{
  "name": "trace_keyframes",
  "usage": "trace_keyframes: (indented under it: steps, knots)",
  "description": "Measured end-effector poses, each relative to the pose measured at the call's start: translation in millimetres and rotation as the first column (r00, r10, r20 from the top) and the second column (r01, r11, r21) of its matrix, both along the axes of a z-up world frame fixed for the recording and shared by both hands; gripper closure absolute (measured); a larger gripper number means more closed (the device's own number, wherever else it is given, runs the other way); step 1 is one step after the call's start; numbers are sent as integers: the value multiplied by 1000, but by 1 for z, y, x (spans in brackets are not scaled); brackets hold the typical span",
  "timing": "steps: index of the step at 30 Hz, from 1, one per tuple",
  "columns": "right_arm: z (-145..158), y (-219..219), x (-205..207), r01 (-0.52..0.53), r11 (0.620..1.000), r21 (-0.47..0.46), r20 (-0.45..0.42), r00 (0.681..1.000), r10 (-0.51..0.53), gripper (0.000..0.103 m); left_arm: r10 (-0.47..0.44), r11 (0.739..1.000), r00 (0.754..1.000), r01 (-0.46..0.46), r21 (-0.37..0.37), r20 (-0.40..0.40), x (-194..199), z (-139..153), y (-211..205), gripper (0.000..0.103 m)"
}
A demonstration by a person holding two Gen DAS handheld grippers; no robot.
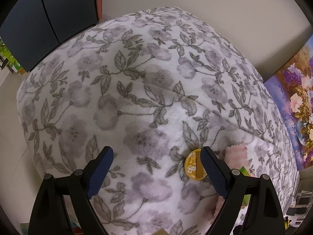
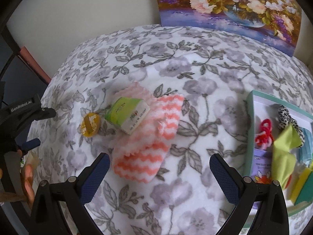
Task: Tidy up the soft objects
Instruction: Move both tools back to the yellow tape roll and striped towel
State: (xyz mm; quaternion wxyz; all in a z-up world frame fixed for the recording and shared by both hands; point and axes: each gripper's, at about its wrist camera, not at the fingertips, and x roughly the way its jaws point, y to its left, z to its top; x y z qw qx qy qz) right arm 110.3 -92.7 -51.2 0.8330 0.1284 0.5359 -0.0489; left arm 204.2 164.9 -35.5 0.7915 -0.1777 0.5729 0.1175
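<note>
Both tools hung over the floral blanket (image 2: 195, 62) with their blue-padded fingers spread wide and nothing between them. From its own camera, the left tool (image 1: 156, 168) pointed steeply down at bare blanket, and its right finger (image 1: 213, 172) overlapped the edge of a round yellow tin (image 1: 192, 165); whether it touched the tin could not be told. The right tool (image 2: 159, 173) stood just on the near side of the pink-and-white striped cloth (image 2: 148, 145), apart from it.

That striped cloth served as the landmark. It lay crumpled on the blanket, and a green-and-white tissue pack (image 2: 127, 114) rested on its far left part. In the right camera, the yellow tin sat just to the left of the pack, on the blanket. Further left of the cloth, the left tool's black body showed at the frame edge, with part of a hand (image 2: 28, 178) below it.

Well to the right of the cloth was a shallow teal-rimmed box (image 2: 249, 137). Inside it lay a red loop of yarn-like material (image 2: 263, 133), a black-and-white spotted band (image 2: 285, 115), a lime-green cloth (image 2: 283, 156) and a purple packet (image 2: 262, 162); other pieces at its right side were too blurred to name.

Beyond the cloth, at the blanket's far edge, a flower painting (image 2: 230, 5) leaned against the pale wall.
</note>
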Motion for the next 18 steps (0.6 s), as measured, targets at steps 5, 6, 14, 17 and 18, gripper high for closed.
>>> trace_keyframes:
  steps: [5, 6, 14, 17, 18]
  knots:
    - [-10, 0, 9, -1, 999, 46, 5, 1000, 1, 0, -16, 1000, 1000, 15, -27, -17, 6, -10, 0, 12]
    - [-12, 0, 11, -1, 999, 50, 4, 1000, 1, 0, -25, 999, 999, 25, -27, -21, 8, -12, -1, 12]
    - [-24, -3, 26, 4, 997, 81, 16, 1000, -6, 0, -149, 988, 986, 146, -44, -75, 20, -33, -30, 12]
    - [-22, -6, 33, 2, 996, 86, 40, 999, -5, 0, -180, 983, 980, 178, -35, -85, 24, -39, -41, 12]
    - [-21, -6, 34, -3, 996, 86, 52, 999, -1, 0, -185, 983, 979, 182, -34, -90, 26, -42, -43, 12]
